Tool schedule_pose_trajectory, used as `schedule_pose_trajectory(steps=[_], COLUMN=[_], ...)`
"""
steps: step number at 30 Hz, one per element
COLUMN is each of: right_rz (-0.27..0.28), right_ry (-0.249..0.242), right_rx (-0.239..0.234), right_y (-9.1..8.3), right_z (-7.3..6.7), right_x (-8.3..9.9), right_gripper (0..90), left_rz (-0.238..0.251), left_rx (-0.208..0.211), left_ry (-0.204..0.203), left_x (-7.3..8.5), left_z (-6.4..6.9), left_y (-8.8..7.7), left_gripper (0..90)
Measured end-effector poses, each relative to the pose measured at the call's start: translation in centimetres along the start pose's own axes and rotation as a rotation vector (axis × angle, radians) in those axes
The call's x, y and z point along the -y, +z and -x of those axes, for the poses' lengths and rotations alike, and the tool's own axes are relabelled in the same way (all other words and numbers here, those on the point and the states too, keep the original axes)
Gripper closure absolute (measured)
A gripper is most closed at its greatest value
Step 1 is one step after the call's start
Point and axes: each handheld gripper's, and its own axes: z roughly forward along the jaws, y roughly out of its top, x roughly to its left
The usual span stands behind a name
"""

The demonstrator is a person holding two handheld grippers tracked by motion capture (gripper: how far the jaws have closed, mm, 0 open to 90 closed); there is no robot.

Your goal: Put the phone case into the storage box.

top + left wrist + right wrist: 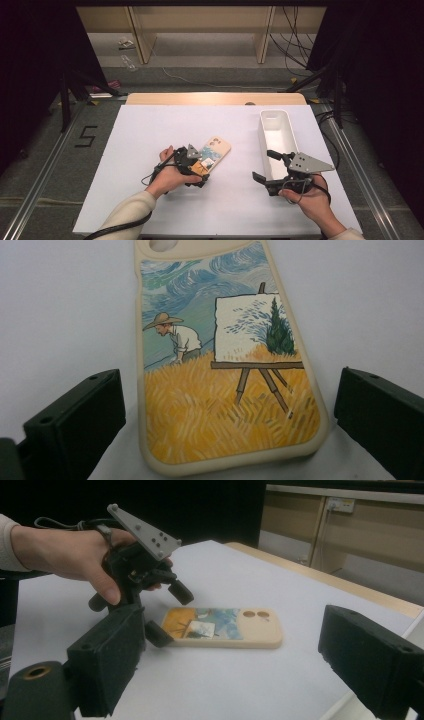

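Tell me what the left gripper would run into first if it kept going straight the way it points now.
The phone case. The left gripper has open jaws standing on either side of the case's near end, not visibly pressing it. Going straight on, it would likely slide along or over the case, lying flat on the white table.

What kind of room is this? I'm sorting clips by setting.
Probably a lab or recording bay, not a home: a white table on metal floor rails, dark curtains on both sides, and loose cables trailing across the floor behind.
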Motion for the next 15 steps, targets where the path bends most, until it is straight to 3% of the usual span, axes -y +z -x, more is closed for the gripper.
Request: schedule_pose_trajectory(steps=[15], right_rz=[-0.004], right_ry=[0.001], right_rx=[-0.003], right_y=[0.05], right_z=[-0.02], right_x=[0.03], right_gripper=[12.3], left_rz=[-0.005], left_rx=[0.010], left_ry=[-0.007], left_x=[-0.32], left_z=[-0.28], left_y=[0.40], left_gripper=[0.0])
